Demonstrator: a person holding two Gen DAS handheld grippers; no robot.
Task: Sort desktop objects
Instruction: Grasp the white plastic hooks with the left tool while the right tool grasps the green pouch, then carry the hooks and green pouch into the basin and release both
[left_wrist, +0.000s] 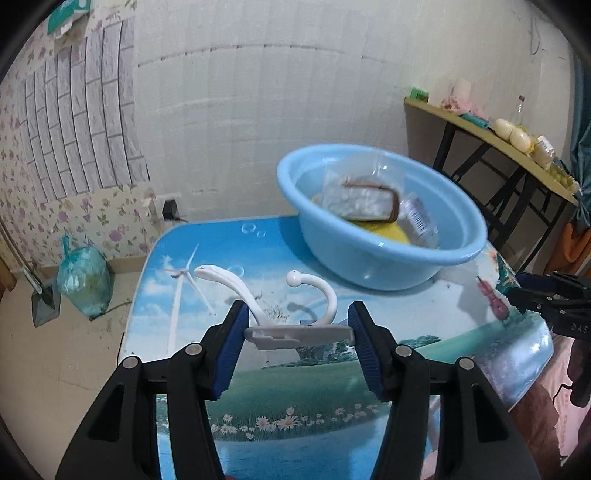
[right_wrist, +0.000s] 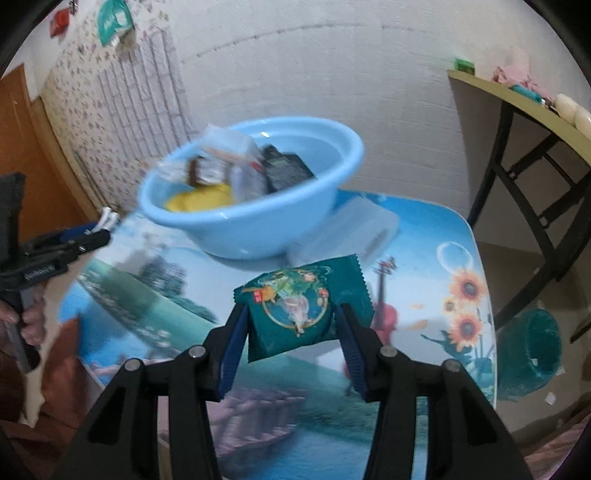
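Observation:
My left gripper (left_wrist: 297, 321) is shut on the grey base of a white double hook (left_wrist: 295, 334), held above the picture-printed table (left_wrist: 258, 376). My right gripper (right_wrist: 291, 325) is shut on a dark green snack packet (right_wrist: 295, 314), also above the table. A light blue basin (left_wrist: 380, 221) stands at the table's far side and holds a clear bag with a brown-edged item, a yellow thing and a small packet. The basin (right_wrist: 251, 184) shows ahead of the right gripper, with a black box in it. The right gripper shows at the right edge of the left wrist view (left_wrist: 517, 295).
A clear plastic lid or box (right_wrist: 365, 225) lies behind the basin. A side table (left_wrist: 491, 140) with bottles and food stands at the right. A green rubbish bag (left_wrist: 85, 280) and a dustpan sit on the floor at the left. A teal bin (right_wrist: 532, 350) stands right of the table.

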